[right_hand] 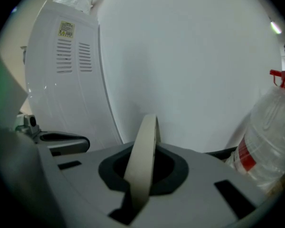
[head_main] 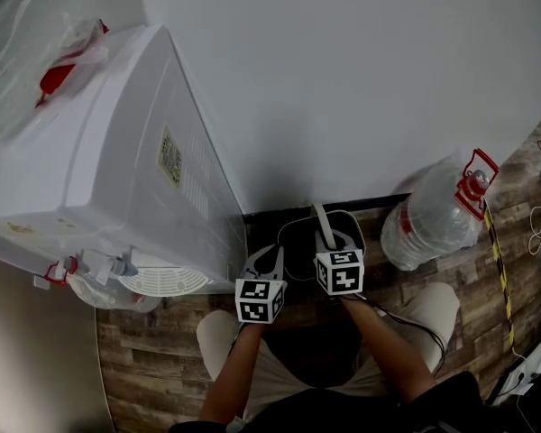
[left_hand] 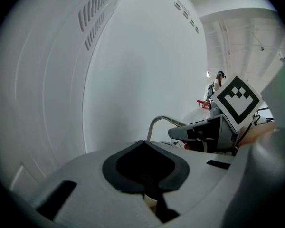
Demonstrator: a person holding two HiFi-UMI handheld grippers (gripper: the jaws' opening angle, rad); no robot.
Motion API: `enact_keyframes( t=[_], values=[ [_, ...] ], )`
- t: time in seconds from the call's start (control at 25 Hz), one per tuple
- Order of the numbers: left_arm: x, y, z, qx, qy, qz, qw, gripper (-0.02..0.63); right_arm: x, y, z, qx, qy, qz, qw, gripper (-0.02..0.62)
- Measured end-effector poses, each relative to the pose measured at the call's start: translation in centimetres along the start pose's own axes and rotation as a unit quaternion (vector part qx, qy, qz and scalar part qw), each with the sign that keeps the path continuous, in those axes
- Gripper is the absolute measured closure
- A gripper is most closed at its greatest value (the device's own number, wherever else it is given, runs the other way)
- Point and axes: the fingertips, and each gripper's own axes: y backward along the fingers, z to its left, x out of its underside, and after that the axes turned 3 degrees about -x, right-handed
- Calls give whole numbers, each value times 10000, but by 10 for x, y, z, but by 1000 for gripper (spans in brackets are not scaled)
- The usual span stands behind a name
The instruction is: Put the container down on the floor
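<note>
Observed: the person's two forearms [head_main: 252, 359] reach forward over bent knees, a gripper in each hand.

Left gripper [head_main: 276, 253]: it lies just right of the water dispenser [head_main: 99, 179], at the near rim of the container [head_main: 299, 258]. Its fingers are pressed together, with only a thin pale sliver showing in the slit between them. The left gripper view does not show what that sliver belongs to.

Right gripper [head_main: 328, 238]: it sits one step further right of the dispenser, beside the left one. Its fingers pinch the flat beige handle [right_hand: 143, 156], which rises upright out of the slit between them.

Container: dark, with a pale rim. It hangs low between the two grippers, just right of the dispenser's base and close against the dark skirting under the white wall [head_main: 343, 79]. Whether its underside touches the plank floor [head_main: 153, 368] cannot be told.

Surroundings: a large clear water bottle [head_main: 428, 219] with a red cap [head_main: 476, 183] lies tilted well right of the dispenser, beyond the container. A yellow-and-black strip [head_main: 500, 269] runs along the floor on the bottle's far side.
</note>
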Motion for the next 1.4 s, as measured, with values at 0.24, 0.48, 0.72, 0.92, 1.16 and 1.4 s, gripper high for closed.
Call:
enact_keyframes(
  t=[0.24, 0.48, 0.72, 0.92, 1.16, 1.4],
  values=[
    [7, -3, 0, 0, 7, 58, 10000, 589, 9, -7, -2, 33, -45, -6, 10000, 563],
    [17, -6, -1, -5, 14, 163, 9999, 589, 21, -13, -6, 26, -44, 39, 10000, 563],
    [26, -9, 2, -32, 35, 240, 9997, 589, 34, -18, -9, 39, -68, 107, 9999, 563],
    [32, -12, -1, -14, 33, 302, 9995, 589, 43, -21, -13, 26, -85, 128, 9999, 563],
    [39, -16, -2, -15, 43, 378, 9993, 589, 52, -25, -14, -20, -50, 138, 9999, 563],
    [43, -18, -3, 1, 20, 428, 9991, 589, 59, -28, -12, -37, -36, 118, 9999, 563]
  ],
)
